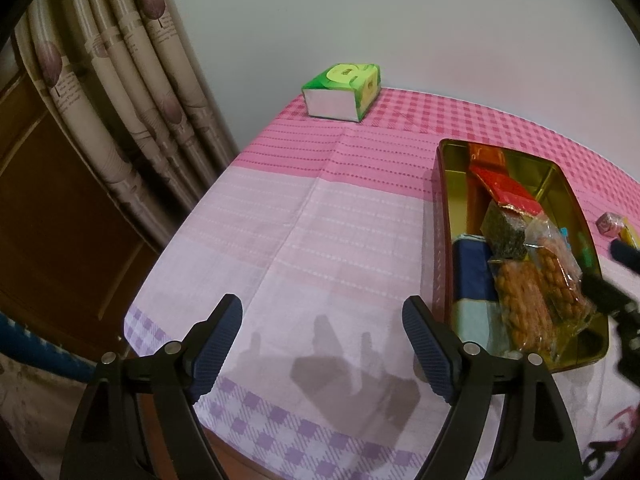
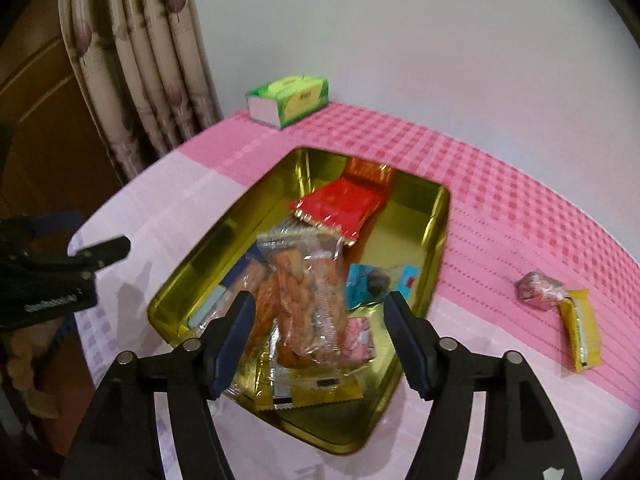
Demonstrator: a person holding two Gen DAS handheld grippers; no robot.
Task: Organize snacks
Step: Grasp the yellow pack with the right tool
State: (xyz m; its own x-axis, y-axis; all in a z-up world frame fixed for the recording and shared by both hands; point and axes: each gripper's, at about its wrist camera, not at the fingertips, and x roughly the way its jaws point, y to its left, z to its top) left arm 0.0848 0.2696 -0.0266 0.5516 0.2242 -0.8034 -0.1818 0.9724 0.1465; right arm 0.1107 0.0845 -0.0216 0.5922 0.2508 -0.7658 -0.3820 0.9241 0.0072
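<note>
A gold tin on the pink checked tablecloth holds several snacks: a red packet, a clear packet of fried twists, a blue packet and a pink one. My right gripper hangs open just above the tin's near end; the twist packet shows between its fingers, untouched by the pads. A yellow bar and a pink wrapped snack lie on the cloth right of the tin. My left gripper stands open over bare cloth, left of the tin, with nothing in it.
A green tissue box stands at the table's far edge by the white wall. Patterned curtains and a wooden door are to the left, beyond the table's edge. The tablecloth stretches between the tin and that edge.
</note>
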